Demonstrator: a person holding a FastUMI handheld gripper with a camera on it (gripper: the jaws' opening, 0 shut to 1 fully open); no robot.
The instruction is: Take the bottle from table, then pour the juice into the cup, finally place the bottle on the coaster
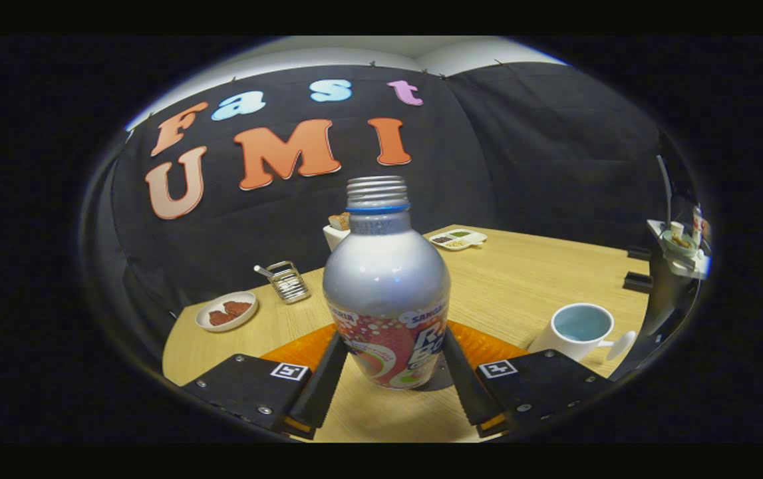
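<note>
Between the two fingers of the tool (391, 362) stands the bottle (386, 293), upright, its cap off and the threaded neck open. Both fingers lie against its lower body, one on each side at the label, so the tool looks closed on it. Whether the base rests on the tabletop (521, 279) or is just clear of it I cannot tell; a shadow sits under it.

An orange coaster (487, 346) lies just behind the bottle, partly hidden by the fingers. The cup (581, 329), white outside and pale blue inside, sits beyond the right finger, near it, handle turned toward the tool.

Risks, as I judge them:
- The grip is low on a rounded, smooth body. With the weight above the fingers, the bottle could swing or slip once tilted.
- The neck is open, so any jerk on the way to the cup could spill juice onto the tabletop or coaster.
- The cup is close to the right finger; a wide sweep could knock it or catch its handle.
- Pouring fast from a narrow neck could glug and overshoot the rim.

Farther back sit a small dish (227, 311) and a wire rack (288, 281), well apart from this work.
</note>
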